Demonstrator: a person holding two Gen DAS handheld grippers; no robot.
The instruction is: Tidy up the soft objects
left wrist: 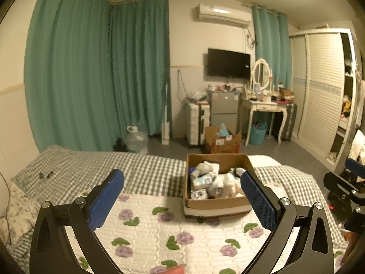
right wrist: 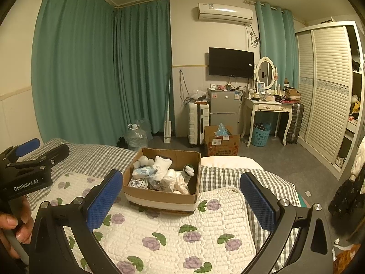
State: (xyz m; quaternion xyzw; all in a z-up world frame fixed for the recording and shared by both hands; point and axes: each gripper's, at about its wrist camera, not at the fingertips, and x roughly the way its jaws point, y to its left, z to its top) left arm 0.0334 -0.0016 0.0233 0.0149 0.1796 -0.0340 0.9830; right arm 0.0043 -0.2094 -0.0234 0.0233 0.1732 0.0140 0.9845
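Observation:
An open cardboard box (left wrist: 216, 203) (right wrist: 159, 197) sits on the bed, on the far edge of a white quilt with purple flowers (left wrist: 182, 228) (right wrist: 182, 228). Inside lie several soft white things (left wrist: 225, 182) (right wrist: 168, 175) and blue-white tissue packs (left wrist: 200, 180) (right wrist: 142, 172). My left gripper (left wrist: 182, 194) is open, empty, held above the quilt just short of the box. My right gripper (right wrist: 181, 194) is also open and empty, with the box between and beyond its fingers. The left gripper (right wrist: 34, 155) shows at the left of the right wrist view, a hand (right wrist: 11, 226) on its handle.
The bed has a grey checked sheet (left wrist: 91, 166) (right wrist: 228, 175). Beyond it stand green curtains (left wrist: 91, 68), a water jug (right wrist: 135, 134), a white suitcase (right wrist: 198, 123), a small fridge (right wrist: 223, 107), another cardboard box (right wrist: 222, 141), a dressing table (right wrist: 267, 107) and a wardrobe (right wrist: 326, 91).

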